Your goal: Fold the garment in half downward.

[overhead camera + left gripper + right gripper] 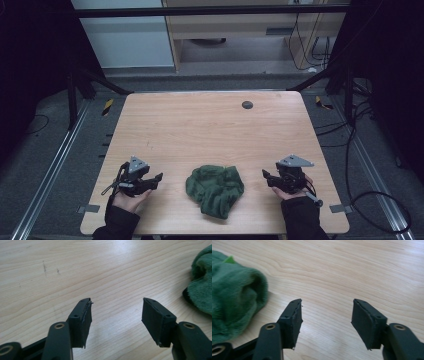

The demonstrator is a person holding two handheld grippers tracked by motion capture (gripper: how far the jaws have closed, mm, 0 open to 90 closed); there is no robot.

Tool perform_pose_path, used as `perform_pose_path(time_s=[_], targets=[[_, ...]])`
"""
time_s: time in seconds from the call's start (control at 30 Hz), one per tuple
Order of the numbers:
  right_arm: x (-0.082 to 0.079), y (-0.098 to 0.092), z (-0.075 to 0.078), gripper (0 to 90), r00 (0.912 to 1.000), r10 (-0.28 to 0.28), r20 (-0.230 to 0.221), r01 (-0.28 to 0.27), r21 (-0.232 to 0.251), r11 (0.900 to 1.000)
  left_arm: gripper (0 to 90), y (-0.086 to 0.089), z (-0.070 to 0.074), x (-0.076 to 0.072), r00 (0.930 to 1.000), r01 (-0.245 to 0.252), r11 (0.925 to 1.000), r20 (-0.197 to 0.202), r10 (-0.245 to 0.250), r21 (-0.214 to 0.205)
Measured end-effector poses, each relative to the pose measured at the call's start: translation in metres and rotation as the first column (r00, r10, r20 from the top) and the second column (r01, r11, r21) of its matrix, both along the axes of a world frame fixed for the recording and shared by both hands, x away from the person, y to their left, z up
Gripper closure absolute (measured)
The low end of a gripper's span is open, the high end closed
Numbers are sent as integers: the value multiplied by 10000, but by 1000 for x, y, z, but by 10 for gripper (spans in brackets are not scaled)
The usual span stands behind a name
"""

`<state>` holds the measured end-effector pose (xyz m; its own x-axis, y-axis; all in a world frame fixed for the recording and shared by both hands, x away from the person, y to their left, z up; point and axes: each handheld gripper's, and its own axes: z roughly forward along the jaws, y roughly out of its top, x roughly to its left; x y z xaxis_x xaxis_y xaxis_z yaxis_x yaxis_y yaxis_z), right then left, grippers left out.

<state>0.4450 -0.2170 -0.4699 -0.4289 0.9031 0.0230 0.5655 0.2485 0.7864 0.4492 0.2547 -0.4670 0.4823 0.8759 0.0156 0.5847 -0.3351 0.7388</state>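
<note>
A crumpled green terry cloth [215, 190] lies near the table's [210, 125] front edge, between the left gripper [156, 178] and right gripper [266, 175], whose fingers are spread and empty. Soft, light and floppy, it looks best pinched at a raised fold or edge.

Left gripper [159, 178] at 8 o'clock, right gripper [265, 175] at 4 o'clock; both held low, fingers [82, 320] spread wide, gripping nothing.
</note>
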Motion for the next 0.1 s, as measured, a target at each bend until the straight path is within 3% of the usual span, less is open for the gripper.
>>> perform_pose_path(time_s=[0.1], targets=[[1,-4,-1,367,9999,-118,-51,117,-52,9999,366,4,-2,2,9999,-171,9999,-16,171,-9]])
